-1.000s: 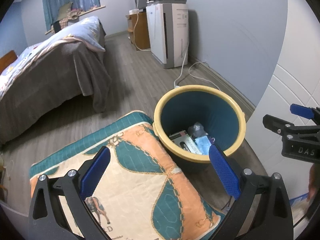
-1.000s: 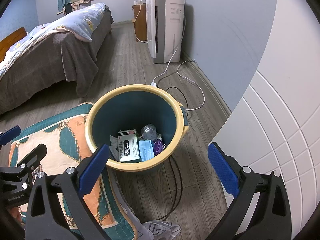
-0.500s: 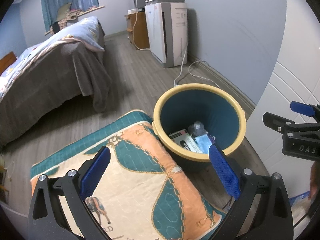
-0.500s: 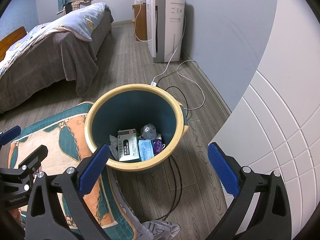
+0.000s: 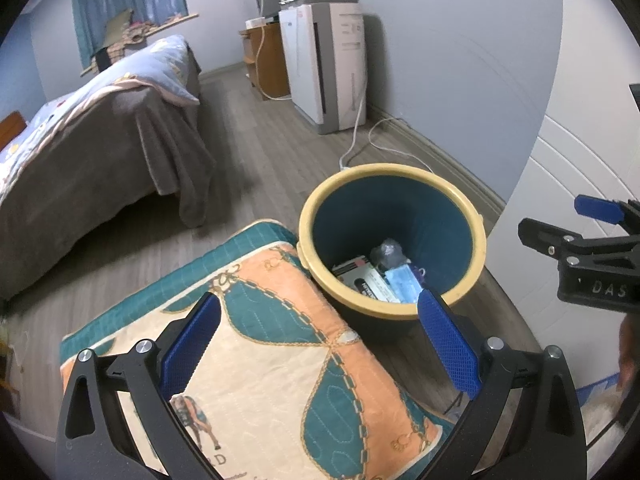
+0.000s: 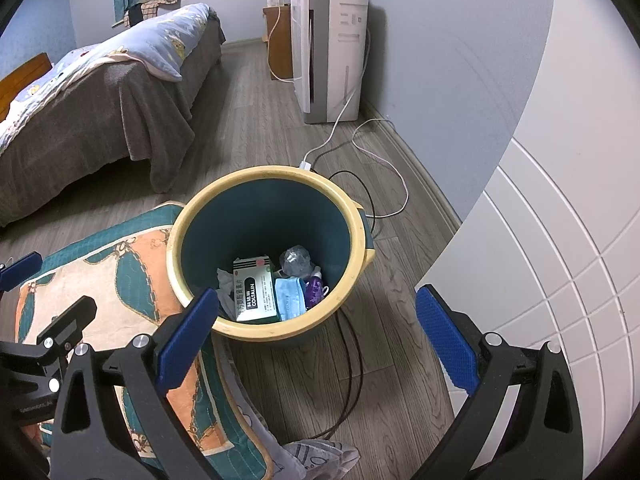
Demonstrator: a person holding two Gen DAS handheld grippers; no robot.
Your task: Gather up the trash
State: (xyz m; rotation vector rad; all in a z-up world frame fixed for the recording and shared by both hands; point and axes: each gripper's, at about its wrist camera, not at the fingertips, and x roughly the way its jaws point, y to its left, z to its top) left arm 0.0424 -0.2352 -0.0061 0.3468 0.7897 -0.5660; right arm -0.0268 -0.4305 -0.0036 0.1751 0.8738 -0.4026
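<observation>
Bin: a round trash bin [image 6: 272, 248] with a yellow rim and dark teal inside stands upright on the wooden floor [image 6: 256, 112], its left side touching a quilted cushion [image 5: 260, 340].
Bin contents: a white and green medicine box [image 6: 255, 290] printed "COLTALIN" lies flat at the bottom; just right of it a light blue face mask [image 6: 290, 298]; behind these a crumpled clear plastic wad [image 6: 295, 260]; a small purple item [image 6: 315, 289] at the right edge of the heap; a bit of white paper [image 6: 225, 280] to the left of the box.
Same contents, left wrist view: the box, the mask and the grey wad show low in the bin, partly hidden by the near rim.
Left gripper [image 5: 320, 344]: its jaws stand wide apart with nothing between them, poised above the cushion, the right blue pad over the bin's near rim.
Right gripper [image 6: 318, 336]: its jaws are spread wide and hold nothing; it hangs above the bin's near rim and the floor beside it.
Cables: a white cable [image 6: 352, 128] and a dark cable [image 6: 352, 360] run over the floor behind and beside the bin.
Room: a bed [image 6: 100, 92] with a grey cover at the left, a white floor appliance [image 6: 330, 52] against the far wall.
Cloth: a patterned grey cloth [image 6: 320, 456] lies on the floor at the cushion's near corner.
</observation>
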